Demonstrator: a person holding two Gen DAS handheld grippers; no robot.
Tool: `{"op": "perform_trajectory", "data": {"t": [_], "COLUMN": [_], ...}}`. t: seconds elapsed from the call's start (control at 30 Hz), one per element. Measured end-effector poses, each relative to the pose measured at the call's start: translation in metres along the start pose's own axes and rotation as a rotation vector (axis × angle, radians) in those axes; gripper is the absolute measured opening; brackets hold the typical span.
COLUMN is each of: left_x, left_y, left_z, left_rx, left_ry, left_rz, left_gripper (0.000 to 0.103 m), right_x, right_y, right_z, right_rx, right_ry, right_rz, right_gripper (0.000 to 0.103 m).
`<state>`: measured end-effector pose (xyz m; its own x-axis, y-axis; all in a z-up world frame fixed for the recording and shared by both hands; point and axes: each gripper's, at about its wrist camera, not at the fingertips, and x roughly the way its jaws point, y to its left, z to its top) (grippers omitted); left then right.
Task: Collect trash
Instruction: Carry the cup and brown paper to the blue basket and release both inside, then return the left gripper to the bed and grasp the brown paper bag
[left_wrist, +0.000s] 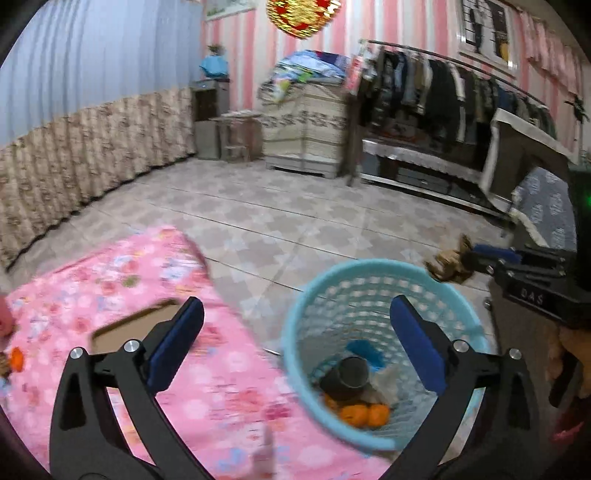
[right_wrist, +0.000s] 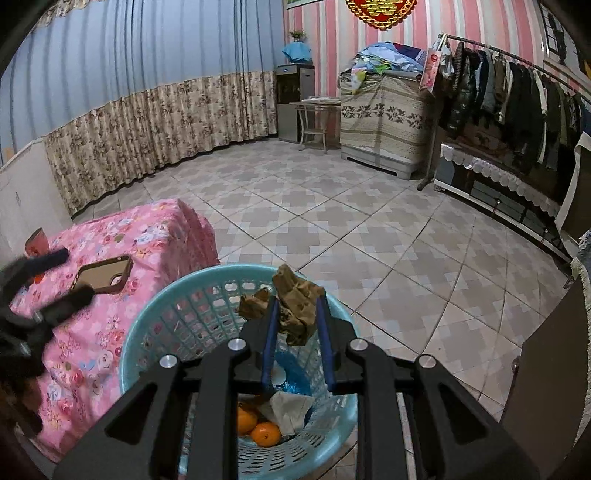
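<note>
A light blue mesh basket (left_wrist: 369, 266) (right_wrist: 177, 284) stands on the floor beside a pink-clothed table. Inside it lie oranges (left_wrist: 364, 413), a dark cup (left_wrist: 349, 374) and crumpled tissue (right_wrist: 288, 410). My left gripper (left_wrist: 295, 306) is wide open with nothing between its pads; its right finger hangs over the basket and its left finger over the table. In the right wrist view it shows blurred at the left (right_wrist: 62, 277). My right gripper (right_wrist: 297, 302) (left_wrist: 476, 256) is shut on a crumpled brown paper wad (right_wrist: 295, 295) (left_wrist: 448, 264) above the basket's far rim.
A phone in a brown case (right_wrist: 105, 273) (left_wrist: 136, 325) lies on the pink floral tablecloth (right_wrist: 147, 236). A red cup (right_wrist: 37, 240) stands at its far left. A dark cabinet (right_wrist: 550, 369) stands right of the basket. Tiled floor (right_wrist: 369, 229) stretches to a clothes rack (right_wrist: 517, 85).
</note>
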<state>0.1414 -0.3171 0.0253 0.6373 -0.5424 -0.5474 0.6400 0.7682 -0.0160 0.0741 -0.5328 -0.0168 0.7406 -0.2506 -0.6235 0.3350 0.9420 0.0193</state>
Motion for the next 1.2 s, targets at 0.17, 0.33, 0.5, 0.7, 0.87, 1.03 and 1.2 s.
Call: {"op": "perform_trajectory", "data": {"t": [0.17,0.33,0.5,0.7,0.87,1.03,1.2], "left_x": [-0.027,-0.059,-0.077,-0.094,-0.095,-0.079,-0.058], "left_y": [0.046,0.114,0.189,0.274,0.337,0.394,0.419], "left_z": [0.001,-0.010,-0.027,-0.058,-0.082,-0.104,-0.111], "left_rx": [-0.042,-0.109,-0.198,-0.265,-0.346,-0.442,-0.457], "left_ry": [-0.036,-0.054,-0.027,0.014,0.075,0.161,0.225], "left_rz": [0.115,0.230,0.329,0.460,0.534,0.542,0.528], "left_gripper": [0.097,0.098,0.098,0.098,0.097,0.094,0.080], "right_x": [0.008,0.021,0.038,0.054,0.052,0.053,0.070], "right_y": [0.024,0.042,0.057,0.072,0.093,0.141,0.205], "right_z": [-0.008,-0.015,-0.020,-0.028,-0.021,-0.003,0.013], "right_rx": [-0.013,-0.011,0.005,0.010,0.022,-0.005,-0.072], "right_ry": [0.012,0.035,0.077,0.103,0.052,-0.011,-0.012], "right_rz": [0.018,0.008,-0.027,-0.112,-0.124,-0.046,0.047], "right_gripper": [0.021,0.021,0.025,0.077,0.079,0.080,0.080]}}
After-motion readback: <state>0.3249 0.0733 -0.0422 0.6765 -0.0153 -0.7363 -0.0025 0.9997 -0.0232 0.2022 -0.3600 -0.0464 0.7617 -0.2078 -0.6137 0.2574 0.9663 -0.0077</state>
